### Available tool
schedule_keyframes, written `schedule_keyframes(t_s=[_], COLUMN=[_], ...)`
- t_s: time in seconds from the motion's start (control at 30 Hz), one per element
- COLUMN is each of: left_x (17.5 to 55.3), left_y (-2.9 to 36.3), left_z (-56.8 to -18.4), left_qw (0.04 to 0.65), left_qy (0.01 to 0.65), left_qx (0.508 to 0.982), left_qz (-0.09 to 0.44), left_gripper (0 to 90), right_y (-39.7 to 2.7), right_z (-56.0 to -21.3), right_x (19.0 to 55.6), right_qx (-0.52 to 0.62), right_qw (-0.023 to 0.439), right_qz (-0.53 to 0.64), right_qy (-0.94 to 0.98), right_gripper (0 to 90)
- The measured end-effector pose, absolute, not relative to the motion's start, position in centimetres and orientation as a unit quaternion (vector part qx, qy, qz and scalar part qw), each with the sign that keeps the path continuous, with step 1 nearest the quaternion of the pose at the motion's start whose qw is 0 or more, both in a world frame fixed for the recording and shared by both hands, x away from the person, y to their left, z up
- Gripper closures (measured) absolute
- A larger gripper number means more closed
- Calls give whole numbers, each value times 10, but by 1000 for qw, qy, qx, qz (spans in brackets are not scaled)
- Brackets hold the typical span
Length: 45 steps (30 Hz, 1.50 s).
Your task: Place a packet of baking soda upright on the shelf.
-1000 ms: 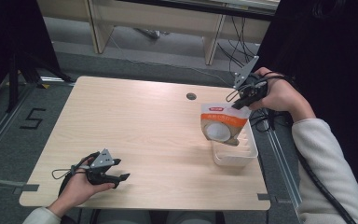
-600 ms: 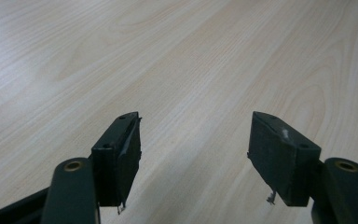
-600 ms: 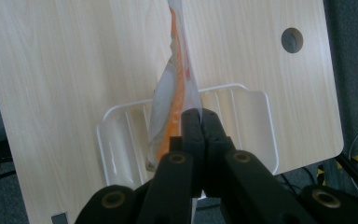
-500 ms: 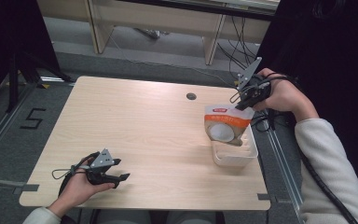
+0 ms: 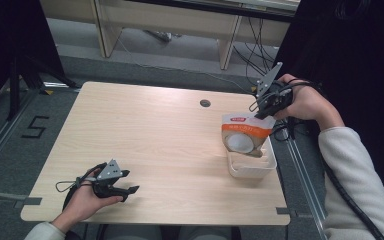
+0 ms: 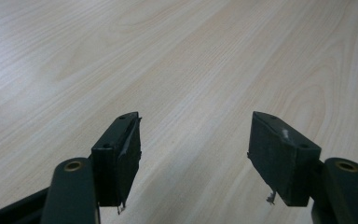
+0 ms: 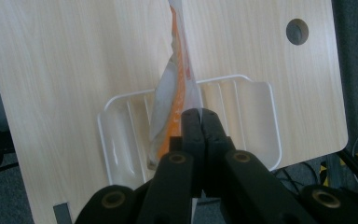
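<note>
An orange and white snack bag (image 5: 243, 134) hangs by its top edge from my right gripper (image 5: 263, 113), which is shut on it at the table's right side. The bag's lower end dips toward a white ribbed plastic tray (image 5: 252, 169). Looking down from the right gripper view, the bag (image 7: 173, 88) hangs edge-on over the tray (image 7: 256, 126), pinched between the closed jaws of the right gripper (image 7: 199, 116). My left gripper (image 5: 128, 182) rests at the table's front left, open with nothing in it. The left gripper (image 6: 193, 154) has bare wood between its jaws.
The light wooden table (image 5: 145, 130) has a round cable hole (image 5: 205, 103) near its far edge. Beyond the table are desk legs and cables on a grey floor. The tray lies close to the table's right edge.
The bag and right gripper have shifted slightly toward the right and down over the tray. The left gripper has stayed where it was.
</note>
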<state>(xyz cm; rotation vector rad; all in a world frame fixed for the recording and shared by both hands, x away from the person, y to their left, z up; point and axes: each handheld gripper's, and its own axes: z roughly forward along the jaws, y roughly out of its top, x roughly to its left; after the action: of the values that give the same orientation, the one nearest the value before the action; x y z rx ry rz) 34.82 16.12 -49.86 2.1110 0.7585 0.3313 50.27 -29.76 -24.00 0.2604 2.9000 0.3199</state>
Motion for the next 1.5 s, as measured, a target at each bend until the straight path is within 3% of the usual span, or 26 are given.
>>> schedule_keyframes(t_s=[1.5], left_x=[349], left_y=[161], left_z=[-498], left_qw=[422], left_qy=[296], left_qx=[846], left_qz=[134], left_gripper=[335], right_y=[-305], right_z=[-230], right_x=[499], right_qx=[66], right_qw=[111], right_qz=[107], right_qy=[986], right_gripper=[900])
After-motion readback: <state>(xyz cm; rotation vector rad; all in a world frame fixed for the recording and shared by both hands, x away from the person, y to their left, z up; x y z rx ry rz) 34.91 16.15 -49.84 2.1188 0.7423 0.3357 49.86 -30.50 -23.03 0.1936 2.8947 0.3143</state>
